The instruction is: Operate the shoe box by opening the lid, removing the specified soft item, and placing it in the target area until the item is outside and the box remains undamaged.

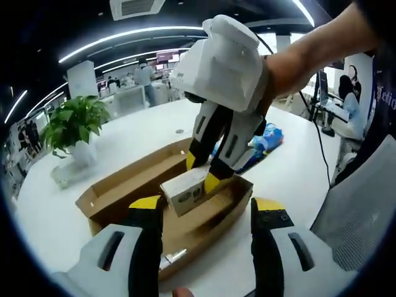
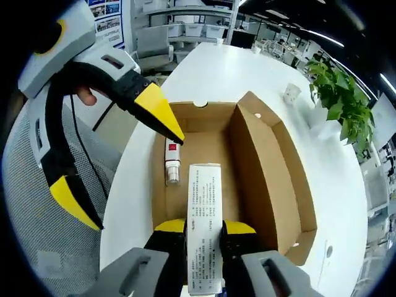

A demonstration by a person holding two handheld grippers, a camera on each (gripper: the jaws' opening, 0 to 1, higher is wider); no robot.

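The right gripper (image 2: pixel 204 234) is clamping a white carton (image 2: pixel 204 213) over the open shoe box (image 2: pixel 272 167). The left gripper (image 1: pixel 207 207) is hovering, jaws apart.

You're at a big white table (image 1: pixel 111 139). A potted plant (image 1: pixel 73 124) stands on it, a small white cup (image 2: pixel 291 93) just beside the plant. Past the plant: desks (image 1: pixel 127 99), a white pillar (image 1: pixel 82 78), people standing around. Above the plant, curved light strips (image 1: pixel 127 34) run across a dark ceiling, with an air vent (image 1: pixel 136 7) near them. Well apart from the plant, a grey mesh chair (image 1: pixel 356 210) sits at the table's edge.
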